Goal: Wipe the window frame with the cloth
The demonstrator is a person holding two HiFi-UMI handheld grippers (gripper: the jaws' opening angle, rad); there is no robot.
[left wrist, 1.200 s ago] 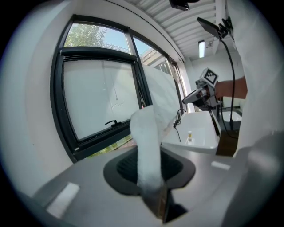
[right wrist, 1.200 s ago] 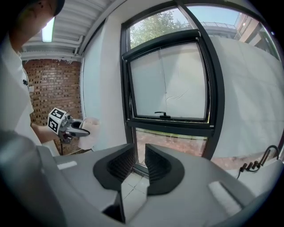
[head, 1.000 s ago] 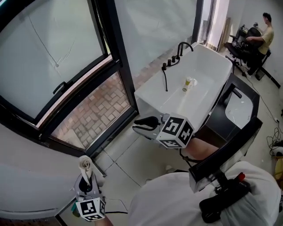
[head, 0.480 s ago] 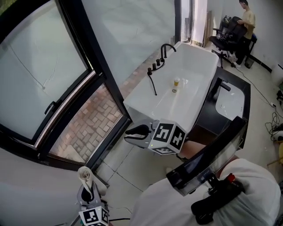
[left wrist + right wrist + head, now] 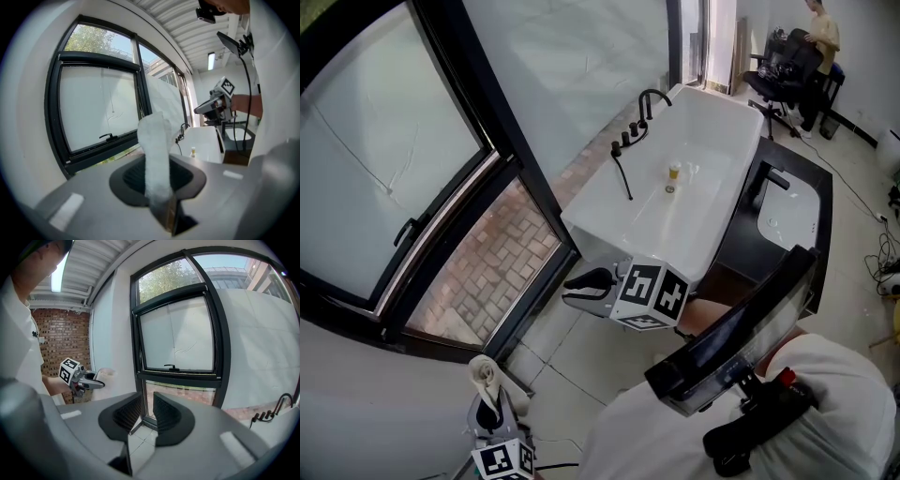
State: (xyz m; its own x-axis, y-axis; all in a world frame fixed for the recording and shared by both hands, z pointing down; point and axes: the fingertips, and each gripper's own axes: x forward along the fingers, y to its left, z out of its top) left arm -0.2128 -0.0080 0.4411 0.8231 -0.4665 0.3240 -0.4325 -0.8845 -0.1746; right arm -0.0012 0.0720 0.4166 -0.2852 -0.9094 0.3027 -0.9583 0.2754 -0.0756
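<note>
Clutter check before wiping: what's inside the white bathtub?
Inside the bathtub: one small yellowish container standing on its bottom, and a thin black hose running down the inner wall. The right gripper covers the near rim, so that part can't be seen.

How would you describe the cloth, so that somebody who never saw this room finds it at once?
Start at the black window frame and look down to the left gripper below it in the head view. The cloth is the white rolled strip standing up between its fingers; the right gripper, near the bathtub, holds nothing.
</note>
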